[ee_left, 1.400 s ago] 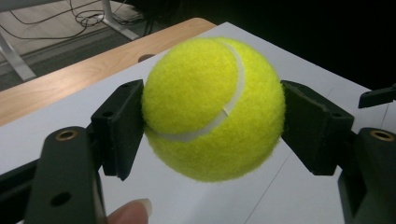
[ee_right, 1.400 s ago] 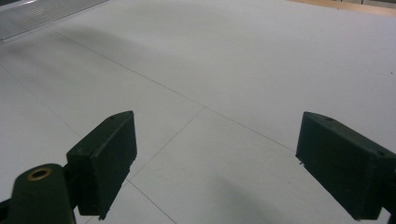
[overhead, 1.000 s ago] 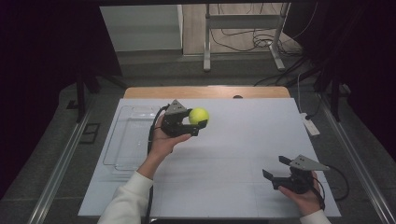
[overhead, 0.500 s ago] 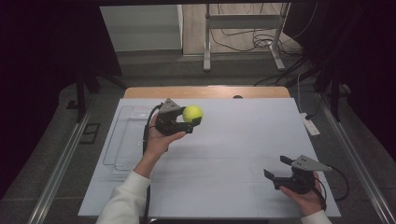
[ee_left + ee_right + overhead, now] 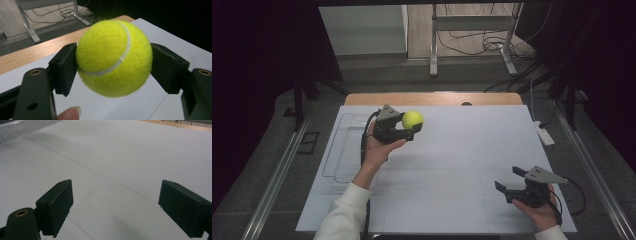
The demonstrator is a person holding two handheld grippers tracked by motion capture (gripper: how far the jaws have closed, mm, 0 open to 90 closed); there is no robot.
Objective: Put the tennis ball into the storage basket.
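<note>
A yellow-green tennis ball (image 5: pixel 412 119) is held above the far left part of the white table sheet (image 5: pixel 452 150). My left gripper (image 5: pixel 410 126) is shut on it. In the left gripper view both black pads press the sides of the ball (image 5: pixel 113 57), and a fingertip of the hand shows at the bottom edge, under the left gripper (image 5: pixel 113 68). My right gripper (image 5: pixel 508 179) rests low near the front right of the sheet, open, with bare white surface between the jaws of the right gripper (image 5: pixel 120 207).
A clear plastic tray (image 5: pixel 341 152) lies on the sheet's left side, beside the left forearm; the tray's rim (image 5: pixel 22 127) shows in the right gripper view. A white power strip (image 5: pixel 544 135) lies off the right edge. The wooden table edge (image 5: pixel 432 98) runs along the back.
The left hand has drifted slightly left and away with the ball still in the jaws. The right hand has kept still.
</note>
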